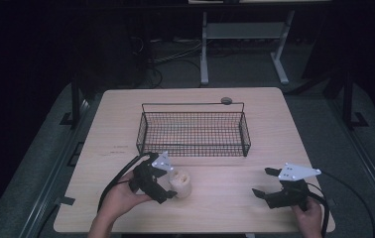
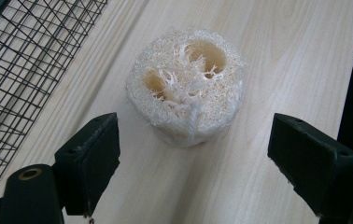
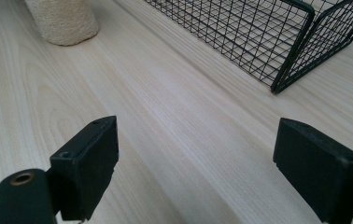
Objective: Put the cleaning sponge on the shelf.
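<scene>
One round fibrous loofah (image 2: 186, 86) stands beside black wire-mesh basket (image 1: 194, 128).

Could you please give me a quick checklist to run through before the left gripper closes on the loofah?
1. Left gripper open wide enough: ok, both jaws stand apart.
2. Loofah centred between the jaws: ok, though it lies just ahead of them.
3. Loofah upright on the table: ok, hole end up.
4. Wire basket clear of the loofah: ok, set apart.
5. Right gripper out of the way: ok, open over bare table.
6. Loofah firmness: cannot tell.
</scene>
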`<state>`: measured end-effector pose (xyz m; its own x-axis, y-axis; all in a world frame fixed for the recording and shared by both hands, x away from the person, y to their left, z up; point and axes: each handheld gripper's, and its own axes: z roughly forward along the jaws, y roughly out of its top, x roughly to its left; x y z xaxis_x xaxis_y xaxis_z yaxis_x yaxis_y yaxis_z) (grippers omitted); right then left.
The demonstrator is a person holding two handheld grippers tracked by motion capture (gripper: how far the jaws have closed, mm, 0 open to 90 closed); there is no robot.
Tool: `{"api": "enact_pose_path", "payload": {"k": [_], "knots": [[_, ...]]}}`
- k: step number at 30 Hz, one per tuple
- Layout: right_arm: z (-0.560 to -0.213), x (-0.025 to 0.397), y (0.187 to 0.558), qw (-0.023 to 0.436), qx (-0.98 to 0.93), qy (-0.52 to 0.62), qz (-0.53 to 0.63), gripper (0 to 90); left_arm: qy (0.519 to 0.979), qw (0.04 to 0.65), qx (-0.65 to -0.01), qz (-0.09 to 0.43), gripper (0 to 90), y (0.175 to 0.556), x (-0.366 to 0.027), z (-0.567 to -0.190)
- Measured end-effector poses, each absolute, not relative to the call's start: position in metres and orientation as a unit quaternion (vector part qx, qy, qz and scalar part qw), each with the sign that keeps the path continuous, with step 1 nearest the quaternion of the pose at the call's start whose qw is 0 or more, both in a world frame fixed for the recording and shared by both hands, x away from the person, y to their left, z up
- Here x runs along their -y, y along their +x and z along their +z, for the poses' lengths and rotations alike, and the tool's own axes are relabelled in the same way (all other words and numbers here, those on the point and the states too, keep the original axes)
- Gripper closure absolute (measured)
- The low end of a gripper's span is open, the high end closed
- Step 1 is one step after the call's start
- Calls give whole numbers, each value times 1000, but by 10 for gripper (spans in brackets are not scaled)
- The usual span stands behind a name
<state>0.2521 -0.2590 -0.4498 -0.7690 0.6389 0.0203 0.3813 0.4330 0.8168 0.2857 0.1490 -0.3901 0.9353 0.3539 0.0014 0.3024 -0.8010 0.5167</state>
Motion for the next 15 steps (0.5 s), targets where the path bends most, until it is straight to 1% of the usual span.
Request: {"api": "enact_pose_path", "payload": {"k": [15], "knots": [[-450,258,252,146,-833,304,437,136,948,261,-178,44,162,292,-143,-395]]}}
